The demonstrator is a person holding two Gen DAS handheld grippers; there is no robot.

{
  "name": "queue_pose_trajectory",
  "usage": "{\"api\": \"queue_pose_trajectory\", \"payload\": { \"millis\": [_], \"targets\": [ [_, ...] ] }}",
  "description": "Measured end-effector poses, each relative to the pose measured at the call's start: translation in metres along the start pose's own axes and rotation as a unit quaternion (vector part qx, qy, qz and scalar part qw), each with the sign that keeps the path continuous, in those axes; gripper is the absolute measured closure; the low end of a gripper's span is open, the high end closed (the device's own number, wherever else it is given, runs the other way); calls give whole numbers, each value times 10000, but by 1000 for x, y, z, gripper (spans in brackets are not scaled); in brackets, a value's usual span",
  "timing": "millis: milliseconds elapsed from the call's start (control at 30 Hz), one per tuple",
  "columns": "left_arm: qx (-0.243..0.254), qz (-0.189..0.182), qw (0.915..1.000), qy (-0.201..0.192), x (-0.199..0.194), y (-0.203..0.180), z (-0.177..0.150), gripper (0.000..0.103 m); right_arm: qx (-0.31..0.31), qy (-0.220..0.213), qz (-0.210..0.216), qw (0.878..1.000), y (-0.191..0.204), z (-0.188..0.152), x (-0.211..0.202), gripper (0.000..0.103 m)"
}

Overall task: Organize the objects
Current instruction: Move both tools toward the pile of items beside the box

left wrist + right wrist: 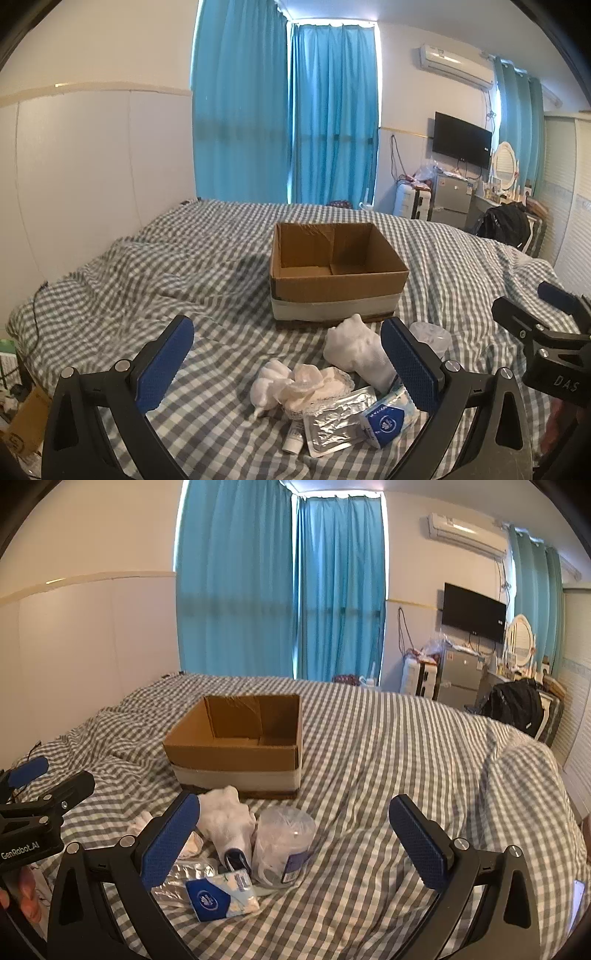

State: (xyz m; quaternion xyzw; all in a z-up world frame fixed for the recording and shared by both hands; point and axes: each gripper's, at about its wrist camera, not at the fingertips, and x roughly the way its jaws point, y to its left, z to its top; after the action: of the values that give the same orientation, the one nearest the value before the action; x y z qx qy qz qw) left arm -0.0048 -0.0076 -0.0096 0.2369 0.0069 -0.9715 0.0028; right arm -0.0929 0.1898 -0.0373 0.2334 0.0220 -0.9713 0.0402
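An open, empty cardboard box [332,280] [236,753] stands on the checked bed. In front of it lies a small pile: a white sock [356,349] [225,818], crumpled white tissue [291,384], a silver foil pack [338,419], a blue-and-white tissue packet [388,415] [221,893], a small white tube [293,439] and a clear plastic tub [282,843] [430,338]. My left gripper [286,365] is open and empty above the pile. My right gripper [295,842] is open and empty, just right of the pile.
The bed [388,757] is covered with a rumpled grey-and-white checked sheet. A white wall panel [92,166] runs along the left. Blue curtains [284,118], a fridge, a TV and a black backpack [517,705] stand beyond the bed's far right.
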Motion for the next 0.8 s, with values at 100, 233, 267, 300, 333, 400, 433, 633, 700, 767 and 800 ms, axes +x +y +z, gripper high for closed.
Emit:
{"api": "queue_pose_trajectory", "payload": {
  "millis": [100, 233, 267, 300, 333, 400, 433, 633, 700, 767, 800],
  "targets": [
    [-15, 16, 10000, 40, 0, 2, 0, 0, -19, 6, 11, 10000, 3, 1, -1, 0],
    [-29, 50, 10000, 50, 1, 3, 0, 0, -50, 29, 29, 10000, 4, 2, -1, 0],
    [-25, 66, 10000, 45, 1, 4, 0, 0, -57, 26, 34, 10000, 5, 2, -1, 0],
    [-30, 90, 9999, 38, 1, 4, -1, 0, -60, 23, 40, 10000, 5, 2, -2, 0],
    [-48, 107, 9999, 28, 2, 4, -1, 0, -62, 23, 44, 10000, 5, 2, -1, 0],
    [-85, 95, 9999, 33, 3, 5, -2, 0, -56, 41, 50, 10000, 4, 0, 1, 0],
    [-97, 86, 9999, 51, 5, 5, -2, 0, -48, 56, 55, 10000, 4, -1, 2, 0],
    [-53, 113, 9999, 89, 9, 0, -5, 0, 26, 133, 93, 9999, -2, -5, 9, 0],
    [-30, 110, 9999, 115, 10, -1, -6, 0, 52, 165, 100, 9998, -4, -7, 10, 0],
    [-3, 116, 9999, 123, 10, -2, -6, 0, 66, 197, 97, 9997, -5, -8, 11, 0],
    [7, 129, 9999, 116, 10, -3, -5, 0, 71, 199, 97, 9997, -5, -8, 11, 0]
  ]
}}
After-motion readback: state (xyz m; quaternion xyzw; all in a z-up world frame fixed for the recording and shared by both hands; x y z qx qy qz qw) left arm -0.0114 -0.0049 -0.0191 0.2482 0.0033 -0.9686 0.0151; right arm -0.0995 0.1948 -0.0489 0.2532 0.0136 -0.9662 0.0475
